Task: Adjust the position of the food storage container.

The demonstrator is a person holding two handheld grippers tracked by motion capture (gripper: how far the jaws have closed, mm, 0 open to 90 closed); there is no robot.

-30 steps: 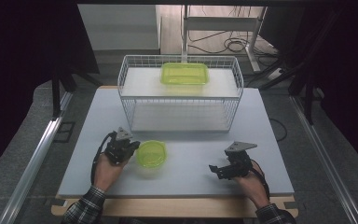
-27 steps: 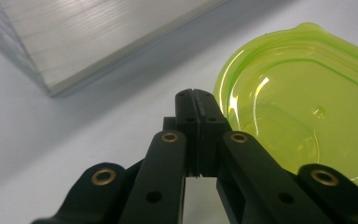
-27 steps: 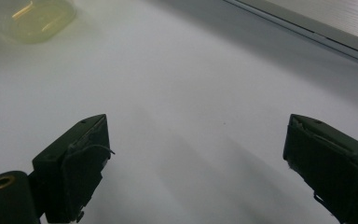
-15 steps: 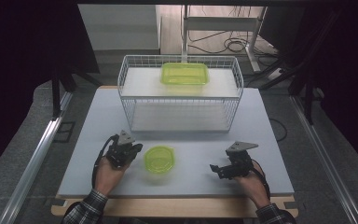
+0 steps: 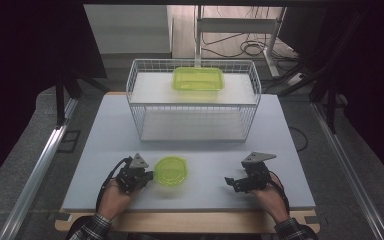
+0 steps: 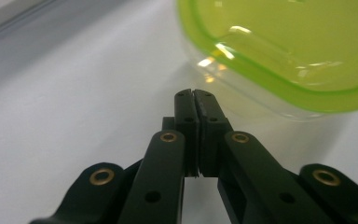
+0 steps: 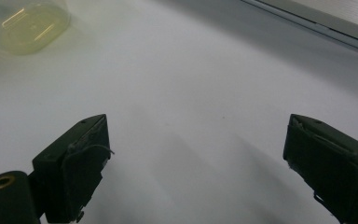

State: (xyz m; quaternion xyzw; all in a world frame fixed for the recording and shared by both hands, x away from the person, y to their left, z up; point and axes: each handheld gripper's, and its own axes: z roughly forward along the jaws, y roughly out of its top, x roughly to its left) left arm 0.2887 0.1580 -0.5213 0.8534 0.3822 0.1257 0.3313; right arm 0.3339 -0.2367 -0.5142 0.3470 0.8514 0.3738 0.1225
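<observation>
Small green tub [image 5: 170, 171] flat on white table [image 5: 205, 150], lid up.
Roundish, no clear long side. Left gripper [image 6: 194, 99] pinched tight, empty, just beside it. Right gripper [image 7: 196, 154] spread wide.

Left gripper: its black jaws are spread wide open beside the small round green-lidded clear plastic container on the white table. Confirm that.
Not open: the left gripper has its jaws pressed shut, as the left gripper view shows. It does sit beside the small round green-lidded clear plastic container on the white table.
</observation>
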